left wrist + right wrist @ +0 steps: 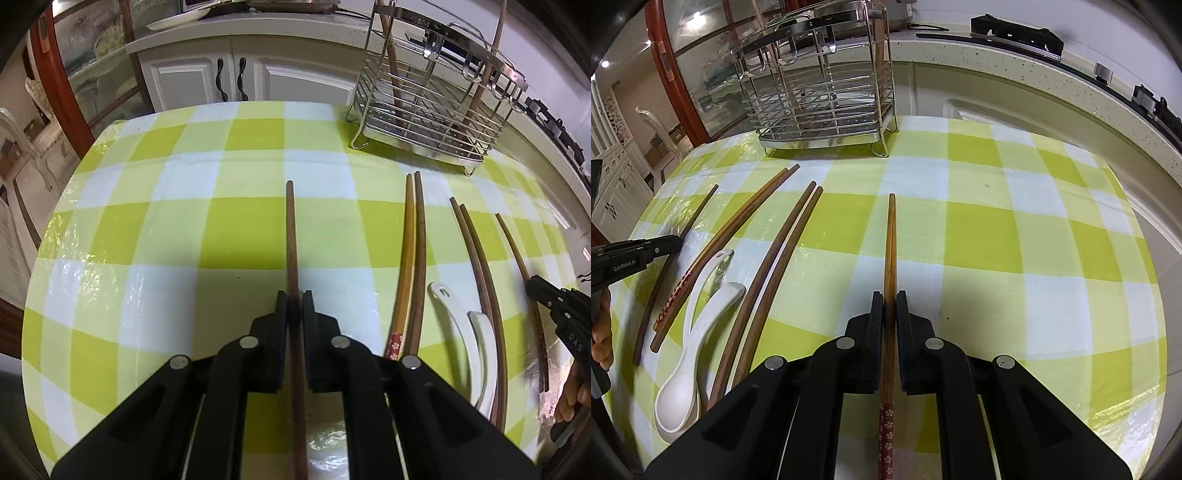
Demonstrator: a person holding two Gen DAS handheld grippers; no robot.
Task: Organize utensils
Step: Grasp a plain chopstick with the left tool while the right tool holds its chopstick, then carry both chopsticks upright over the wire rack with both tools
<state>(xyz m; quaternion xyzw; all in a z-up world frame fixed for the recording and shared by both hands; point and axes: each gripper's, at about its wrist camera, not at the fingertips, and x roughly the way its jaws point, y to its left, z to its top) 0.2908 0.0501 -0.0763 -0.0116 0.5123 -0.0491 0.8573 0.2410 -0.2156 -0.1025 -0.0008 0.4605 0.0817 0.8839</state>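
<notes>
We read "GenRobot.AI" on the side of the left gripper (670, 245) at the left edge of the right wrist view, and the letters "DAS" on the right gripper (535, 286) at the right edge of the left wrist view; the rest of that word is cut off. In the left wrist view, the left gripper (294, 299) has its fingers narrowed onto a dark chopstick (291, 236) that runs straight up the frame centre, tip over the checked cloth (184, 229). In the right wrist view, the right gripper (889, 297) pinches a lighter chopstick (891, 243) whose lower end carries a red band with white flowers. The rack (428, 110), a steel wire basket, stands at the upper right of the left wrist view and the upper left of the right wrist view, with wooden sticks upright inside. Between the two grippers on the cloth lie two chopstick pairs (768, 258) side by side, and two white spoons (690, 332), one nested on the other, bowls toward the lower edge. A counter (1034, 74) curves behind the table, and cabinet doors (207, 79) with black handles sit at the upper centre of the left wrist view.
</notes>
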